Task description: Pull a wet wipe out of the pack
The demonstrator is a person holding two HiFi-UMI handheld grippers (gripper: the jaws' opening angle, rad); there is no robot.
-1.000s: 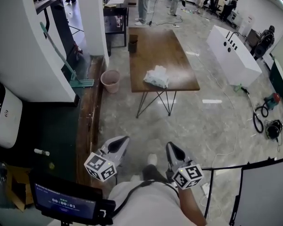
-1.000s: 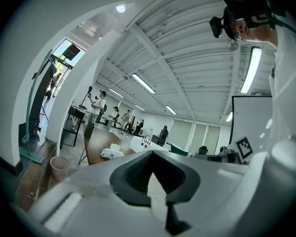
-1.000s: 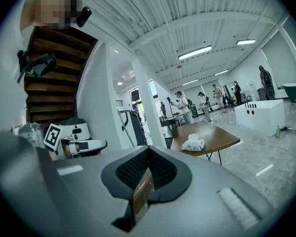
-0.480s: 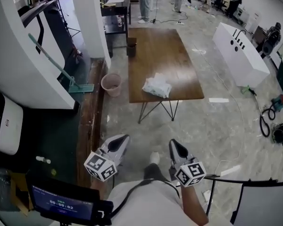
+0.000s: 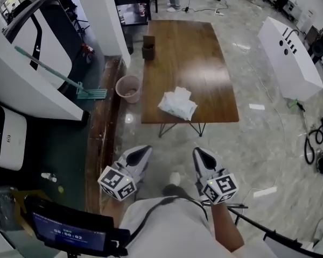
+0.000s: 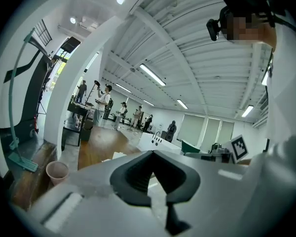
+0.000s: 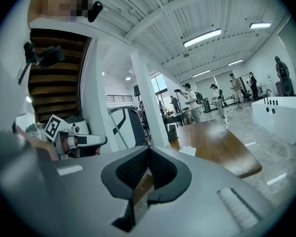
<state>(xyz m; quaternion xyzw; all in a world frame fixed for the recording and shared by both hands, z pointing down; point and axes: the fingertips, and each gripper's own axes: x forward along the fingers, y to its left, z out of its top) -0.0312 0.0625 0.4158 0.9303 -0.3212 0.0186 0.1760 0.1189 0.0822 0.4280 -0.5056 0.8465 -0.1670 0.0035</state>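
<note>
A white pack of wet wipes lies near the front edge of a brown wooden table; its top shows small as the pack in the right gripper view. My left gripper and right gripper are held side by side over the floor, well short of the table. Both are shut with nothing between the jaws. In the left gripper view the left gripper points toward the table; the right gripper points the same way.
A pink bucket stands left of the table by a white pillar, and a small brown box sits on the table's far left. A white cabinet is at the right, cables lie on the floor, and people stand beyond.
The table and the pack have come closer and lower in the head view as I move toward them. Both grippers stay shut and side by side.
</note>
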